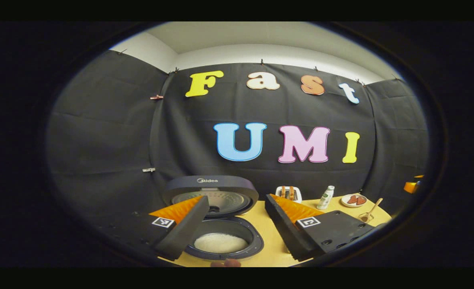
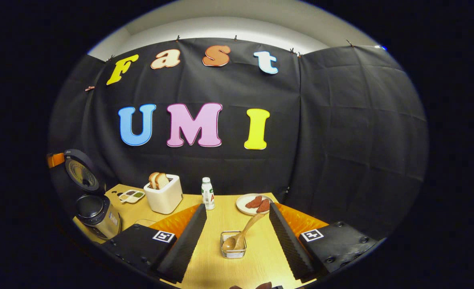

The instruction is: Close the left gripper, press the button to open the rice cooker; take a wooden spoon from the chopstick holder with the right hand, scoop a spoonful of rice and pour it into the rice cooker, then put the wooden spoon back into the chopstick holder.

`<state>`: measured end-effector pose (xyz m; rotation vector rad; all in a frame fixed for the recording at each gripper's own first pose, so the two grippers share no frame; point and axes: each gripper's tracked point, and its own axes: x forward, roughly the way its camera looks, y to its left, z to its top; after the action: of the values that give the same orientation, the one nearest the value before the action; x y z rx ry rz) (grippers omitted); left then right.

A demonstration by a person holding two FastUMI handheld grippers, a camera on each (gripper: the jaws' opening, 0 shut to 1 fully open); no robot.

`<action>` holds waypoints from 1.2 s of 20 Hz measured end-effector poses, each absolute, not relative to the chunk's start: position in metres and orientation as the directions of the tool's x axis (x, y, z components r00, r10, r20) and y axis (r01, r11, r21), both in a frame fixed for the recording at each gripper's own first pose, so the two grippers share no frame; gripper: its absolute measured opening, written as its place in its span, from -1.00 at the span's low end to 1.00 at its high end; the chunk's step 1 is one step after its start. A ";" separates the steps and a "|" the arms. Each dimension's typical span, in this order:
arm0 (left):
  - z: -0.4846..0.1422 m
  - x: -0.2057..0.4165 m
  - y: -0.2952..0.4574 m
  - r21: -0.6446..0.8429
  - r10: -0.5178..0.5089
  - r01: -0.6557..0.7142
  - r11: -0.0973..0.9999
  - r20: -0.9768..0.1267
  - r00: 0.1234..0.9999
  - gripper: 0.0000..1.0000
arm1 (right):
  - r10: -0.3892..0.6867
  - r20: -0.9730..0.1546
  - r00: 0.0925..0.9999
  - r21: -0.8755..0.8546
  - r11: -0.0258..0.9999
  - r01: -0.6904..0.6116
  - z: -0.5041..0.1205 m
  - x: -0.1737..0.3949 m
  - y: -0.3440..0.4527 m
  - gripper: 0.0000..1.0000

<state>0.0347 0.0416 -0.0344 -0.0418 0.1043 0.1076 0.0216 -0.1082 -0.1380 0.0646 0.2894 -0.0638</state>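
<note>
On the yellow table, rice cooker standing lid-up with rice showing, wooden spoon leaning in the chopstick holder, left gripper and right gripper both gaping wide, gripping nothing.

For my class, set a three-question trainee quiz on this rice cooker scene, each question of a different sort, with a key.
1. True or false: the dark rice cooker has its lid raised.
2. Where is the wooden spoon resting? A) on the white plate B) in the small wire holder C) inside the cooker
3. Fill in: the white toaster holds two slices of ____.

Key
1. True; white rice shows in the pot.
2. B; its bowl sits in the holder and the handle leans toward the round white plate. The right tool stands open around it, touching nothing.
3. Bread.
</note>
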 end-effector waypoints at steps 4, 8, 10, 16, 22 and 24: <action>-0.033 0.028 0.020 -0.035 0.116 -0.121 0.992 -0.109 0.987 0.91 | -0.014 -0.373 0.928 0.087 0.995 0.050 -0.193 0.043 -0.128 0.95; -0.035 0.024 0.000 -0.023 0.129 -0.133 0.991 -0.128 0.983 0.91 | 0.080 -0.444 0.893 0.179 0.984 0.001 -0.242 0.067 -0.128 0.94; -0.038 0.022 -0.011 -0.018 0.131 -0.135 0.991 -0.142 0.981 0.91 | 0.130 -0.477 0.869 0.234 0.972 -0.017 -0.264 0.080 -0.125 0.97; -0.037 0.017 -0.028 0.000 0.160 -0.162 0.987 -0.161 0.974 0.91 | 0.199 -0.552 0.810 0.305 0.952 -0.026 -0.325 0.111 -0.122 0.85; -0.043 0.009 -0.037 0.018 0.206 -0.206 0.978 -0.190 0.960 0.91 | 0.232 -0.590 0.773 0.323 0.946 -0.037 -0.366 0.135 -0.114 0.14; -0.045 0.005 -0.037 0.026 0.219 -0.218 0.976 -0.198 0.955 0.90 | 0.234 -0.601 0.764 0.331 0.943 -0.029 -0.369 0.137 -0.113 -0.19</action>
<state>0.0047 -0.0374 -0.0451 0.0041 0.2019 0.2218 0.1369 -0.1134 -0.3691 0.3132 0.6885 0.1451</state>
